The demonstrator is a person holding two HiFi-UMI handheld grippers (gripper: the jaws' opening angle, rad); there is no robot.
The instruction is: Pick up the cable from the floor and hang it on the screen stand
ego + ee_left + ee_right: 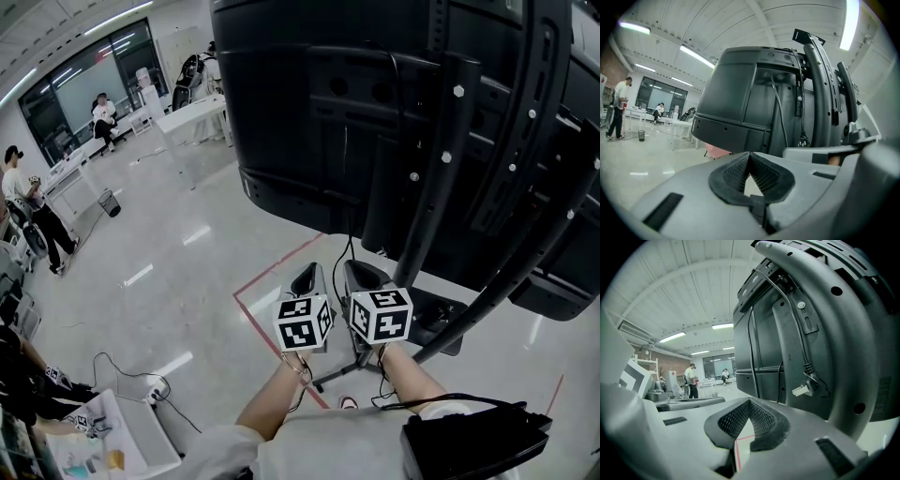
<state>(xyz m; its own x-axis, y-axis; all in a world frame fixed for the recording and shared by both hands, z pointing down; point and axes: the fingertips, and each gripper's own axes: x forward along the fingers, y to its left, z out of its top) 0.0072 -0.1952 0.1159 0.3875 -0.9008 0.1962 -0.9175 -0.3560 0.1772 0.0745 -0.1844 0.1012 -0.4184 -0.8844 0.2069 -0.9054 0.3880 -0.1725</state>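
The left claw (749, 158) and the right claw (749, 403) are both pressed together on nothing, held side by side low behind the screen stand (834, 348). A black cable (808, 369) hangs down the stand's upright, its white plug (800, 390) dangling, so the hanging looks done to me; should any length lie on the floor (187, 281), a claw must spread and stoop for it.

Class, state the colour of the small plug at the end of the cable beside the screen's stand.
White: the plug shows best in the right gripper view.
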